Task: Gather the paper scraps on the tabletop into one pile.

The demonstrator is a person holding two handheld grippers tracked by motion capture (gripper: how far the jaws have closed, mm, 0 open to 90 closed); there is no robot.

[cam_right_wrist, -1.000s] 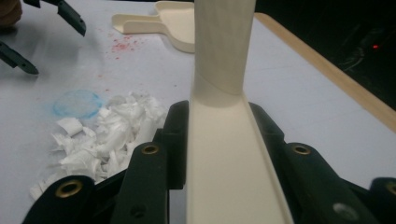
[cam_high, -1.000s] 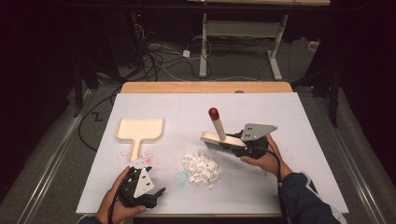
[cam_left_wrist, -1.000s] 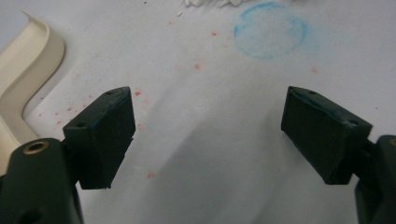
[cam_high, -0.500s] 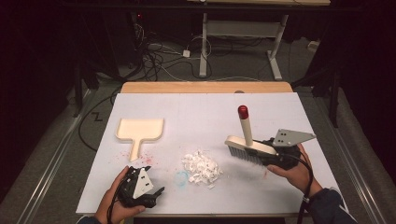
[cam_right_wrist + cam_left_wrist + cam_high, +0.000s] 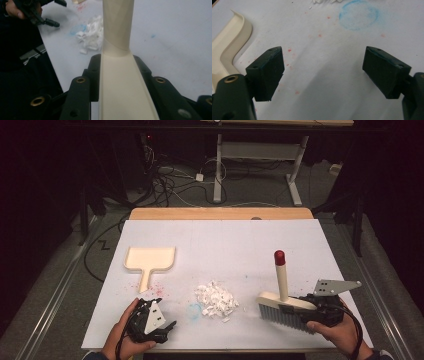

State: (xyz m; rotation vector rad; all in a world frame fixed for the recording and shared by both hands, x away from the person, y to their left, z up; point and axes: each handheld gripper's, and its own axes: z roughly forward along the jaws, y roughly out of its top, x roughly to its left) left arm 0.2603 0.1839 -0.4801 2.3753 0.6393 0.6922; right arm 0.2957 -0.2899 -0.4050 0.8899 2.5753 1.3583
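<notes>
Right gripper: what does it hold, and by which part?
The right gripper clamps the cream brush with grey bristles by its flat wooden head.

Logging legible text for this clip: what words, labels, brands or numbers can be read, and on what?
None: no readable text on the brush, the dustpan, the white sheet or either gripper.
The blue ring and red specks on the sheet are smudges, not writing.

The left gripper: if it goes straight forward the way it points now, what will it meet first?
Probably the blue chalk ring on the white sheet, then the pile of white scraps. The left gripper is open with nothing between its fingers. The dustpan lies off to its side. Depth is uncertain.
</notes>
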